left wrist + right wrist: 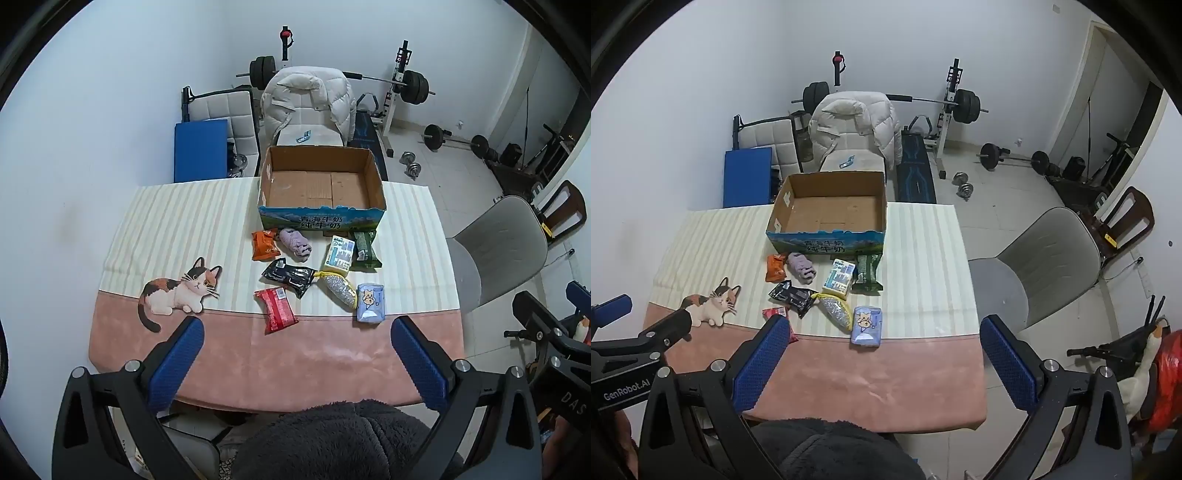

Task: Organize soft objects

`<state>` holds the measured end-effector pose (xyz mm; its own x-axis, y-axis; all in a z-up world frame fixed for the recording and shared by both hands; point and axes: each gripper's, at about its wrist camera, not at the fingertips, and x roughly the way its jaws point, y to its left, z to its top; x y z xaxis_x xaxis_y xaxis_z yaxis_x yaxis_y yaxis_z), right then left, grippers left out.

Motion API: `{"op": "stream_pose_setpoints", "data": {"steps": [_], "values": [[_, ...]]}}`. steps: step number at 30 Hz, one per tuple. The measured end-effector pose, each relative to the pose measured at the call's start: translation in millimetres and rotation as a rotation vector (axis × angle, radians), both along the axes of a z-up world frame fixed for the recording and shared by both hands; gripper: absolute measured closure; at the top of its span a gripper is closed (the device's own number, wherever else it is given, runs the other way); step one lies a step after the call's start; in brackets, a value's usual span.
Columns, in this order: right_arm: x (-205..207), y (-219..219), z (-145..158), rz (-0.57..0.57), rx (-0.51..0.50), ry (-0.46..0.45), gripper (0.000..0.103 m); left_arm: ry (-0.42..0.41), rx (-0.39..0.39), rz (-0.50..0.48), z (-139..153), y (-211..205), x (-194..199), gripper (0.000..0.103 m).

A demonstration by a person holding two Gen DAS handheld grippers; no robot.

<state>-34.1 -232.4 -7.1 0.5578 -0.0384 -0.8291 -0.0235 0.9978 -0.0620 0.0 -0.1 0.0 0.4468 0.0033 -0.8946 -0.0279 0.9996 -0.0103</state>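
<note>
Soft packets lie in a loose cluster mid-frame on the table (pixel 332 362), just in front of the open cardboard box (pixel 321 184): red packet (pixel 276 309), black packet (pixel 290 276), orange packet (pixel 264 244), purple cloth (pixel 295 243), tissue pack (pixel 370 302), silver-yellow pouch (pixel 338 290), white-blue pack (pixel 338 254), green pack (pixel 365 246). Box looks empty, likely the drop target, so nothing is sorted yet. Left gripper (pixel 297 363) and right gripper (pixel 882 363) both hang above the near table edge, jaws spread wide, holding nothing. Right view hides most of the red packet behind a finger (pixel 761 363); left view shows it whole. Only the right view shows the left gripper's body, lower left.
</note>
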Motion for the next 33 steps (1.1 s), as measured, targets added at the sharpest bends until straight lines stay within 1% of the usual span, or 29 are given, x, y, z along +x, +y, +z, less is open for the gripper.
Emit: {"op": "stream_pose_setpoints", "data": {"steps": [7,9,10,16,18,23,33], "values": [[0,-1,2,0.014,0.010,-0.003,0.000,-0.010,0.002,0.004,1,9,1,0.000],[0,-4,2,0.015,0.013,-0.007,0.000,-0.012,0.004,0.005,6,4,3,0.000],[4,-4,1,-0.003,0.001,-0.002,0.000,-0.014,-0.003,0.001,7,6,3,0.000],[6,-10,3,0.008,0.002,-0.003,0.000,-0.022,0.008,0.004,6,3,1,0.000],[7,0,0,0.012,-0.011,-0.007,0.000,-0.027,0.010,0.006,9,2,0,0.000],[7,-1,0,0.008,-0.018,-0.011,0.000,-0.030,0.011,0.013,12,1,8,0.000],[6,-2,-1,0.010,-0.018,-0.019,0.000,-0.040,0.012,0.014,11,1,8,0.000]]}}
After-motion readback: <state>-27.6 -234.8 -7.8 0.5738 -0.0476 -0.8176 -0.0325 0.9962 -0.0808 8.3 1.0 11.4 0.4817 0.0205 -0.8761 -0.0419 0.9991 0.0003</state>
